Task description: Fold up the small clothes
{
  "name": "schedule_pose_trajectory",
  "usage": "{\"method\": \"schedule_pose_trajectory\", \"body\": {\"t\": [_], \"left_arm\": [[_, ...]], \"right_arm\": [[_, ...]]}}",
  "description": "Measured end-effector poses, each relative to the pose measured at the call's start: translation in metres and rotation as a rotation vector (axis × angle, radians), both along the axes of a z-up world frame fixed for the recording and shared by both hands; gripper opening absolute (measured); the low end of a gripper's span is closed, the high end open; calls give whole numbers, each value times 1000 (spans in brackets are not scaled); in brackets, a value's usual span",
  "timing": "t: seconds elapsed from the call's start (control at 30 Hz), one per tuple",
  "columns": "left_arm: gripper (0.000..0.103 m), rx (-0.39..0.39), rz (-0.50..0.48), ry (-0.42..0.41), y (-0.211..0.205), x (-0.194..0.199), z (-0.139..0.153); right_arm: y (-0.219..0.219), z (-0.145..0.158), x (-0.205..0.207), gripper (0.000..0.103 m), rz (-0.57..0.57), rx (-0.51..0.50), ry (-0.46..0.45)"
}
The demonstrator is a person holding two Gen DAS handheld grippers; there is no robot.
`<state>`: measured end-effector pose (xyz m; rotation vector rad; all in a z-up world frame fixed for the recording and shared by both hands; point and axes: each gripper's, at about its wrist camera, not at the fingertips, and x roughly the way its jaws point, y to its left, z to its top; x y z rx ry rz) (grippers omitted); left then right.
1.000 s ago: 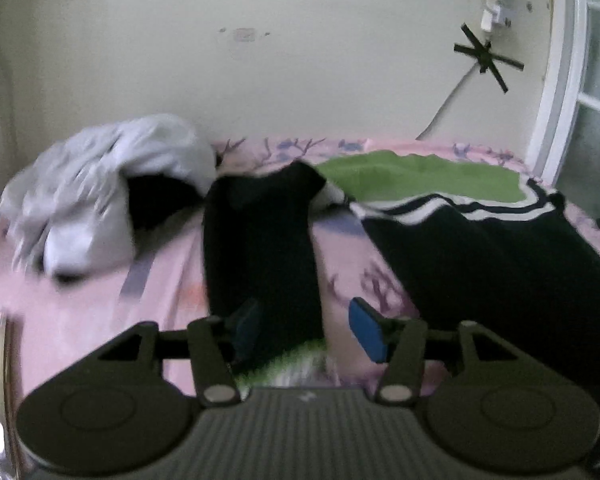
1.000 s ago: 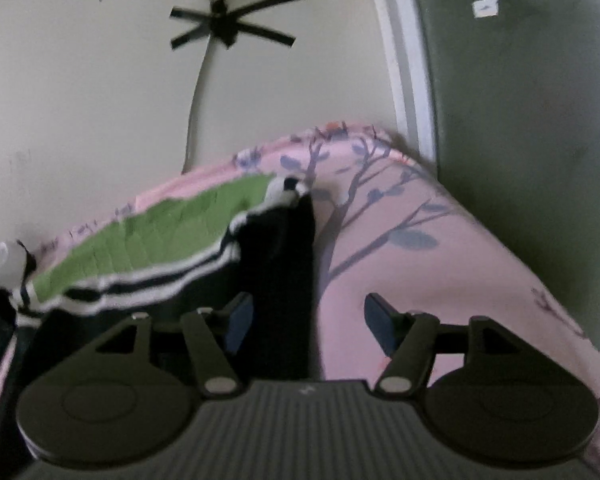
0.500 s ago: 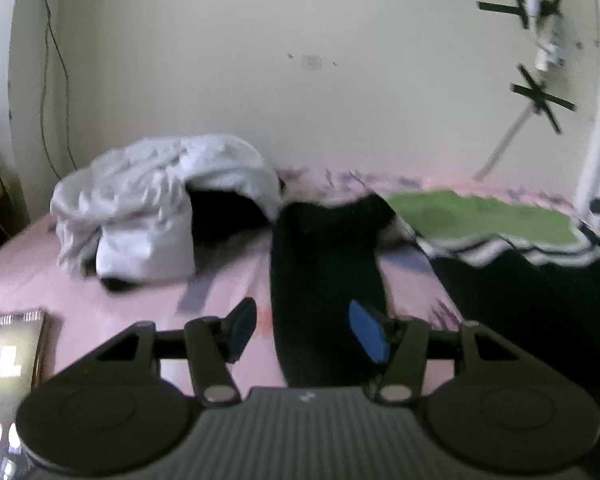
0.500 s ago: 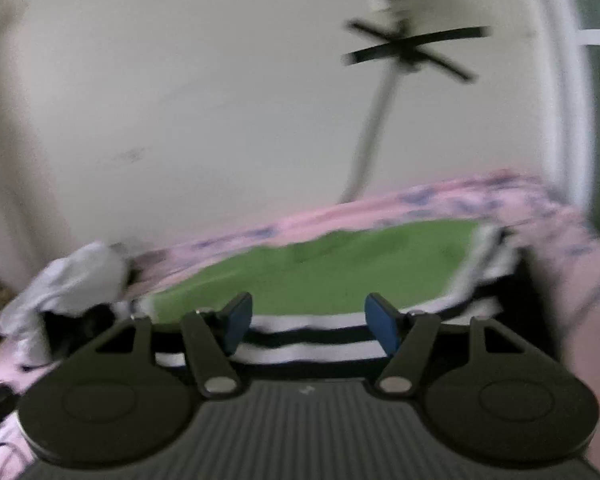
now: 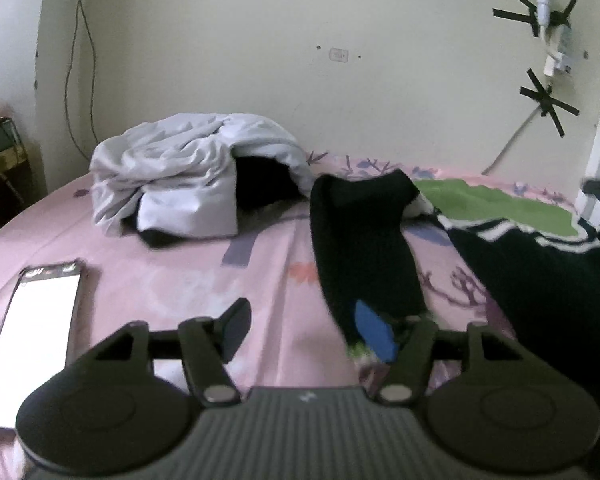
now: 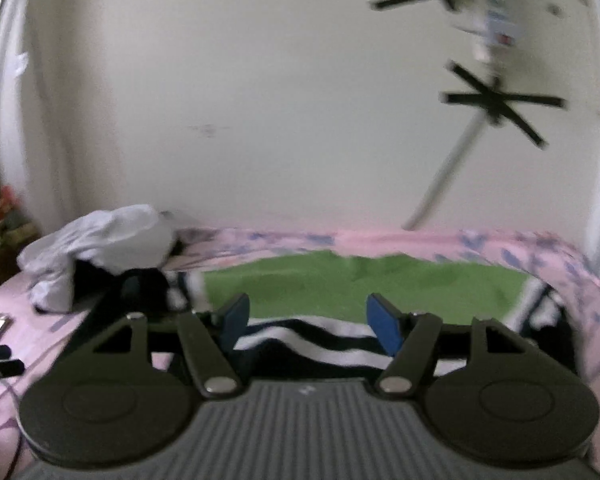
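One garment under way, nothing folded flat yet. Black-and-green sweater (image 5: 540, 256) spread along the bed's (image 5: 160, 280) right edge, its long black sleeve (image 5: 360, 248) laid toward the near edge, apart from the body. Crumpled white clothes (image 5: 188, 180) heaped at the far edge by the wall, untouched. Judged barely begun: sleeve, body and the heap all left.

Left gripper (image 5: 300, 326) wide apart, empty, low over the sheet at the sleeve's cuff end. Right gripper (image 6: 308, 322) likewise wide, holding nothing, above the striped band.

Left view alone: phone (image 5: 36, 340) near the left edge, sleeve's full length. Right view alone: whole green panel (image 6: 360, 284) reaching toward the far right corner.
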<state>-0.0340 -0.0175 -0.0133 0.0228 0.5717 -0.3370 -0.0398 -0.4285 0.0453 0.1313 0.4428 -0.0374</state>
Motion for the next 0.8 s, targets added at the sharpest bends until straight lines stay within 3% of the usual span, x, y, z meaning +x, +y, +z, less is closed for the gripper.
{"method": "schedule_pose_trajectory", "body": {"t": [0.13,0.3,0.57,0.8], "left_arm": [[61,-31,-16,38,6,-16,-2],[62,-63,-22,73,2,-8,2],[64,-138,-23,182,-22,40,2],[63,-188,27,275,-43,76,-8]], "right_arm": [[24,-3,11,62,74,-9,-5],[14,-5,7,62,21,2,-6],[-94,2,-62,62,-359,-38,-19],[-162,-40,-117,62,-556,35,80]]}}
